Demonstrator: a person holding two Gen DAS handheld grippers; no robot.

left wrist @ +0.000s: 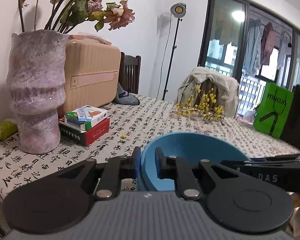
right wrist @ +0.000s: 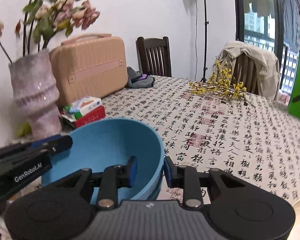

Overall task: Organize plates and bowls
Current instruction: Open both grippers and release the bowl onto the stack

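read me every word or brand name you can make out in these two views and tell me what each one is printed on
"GenRobot.AI": on the left gripper body.
"DAS": partial letters on the right gripper body.
"mucun", roughly: green bag; stylised, uncertain.
Tablecloth: printed Chinese calligraphy and red seals, too dense to transcribe.
Boxes: print too small to read.

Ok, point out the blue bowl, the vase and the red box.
bowl (right wrist: pixel 110 140): right wrist view, inner wall.
vase (left wrist: pixel 37 84): left wrist view, middle of its body.
red box (left wrist: pixel 99 131): left wrist view, its red side.
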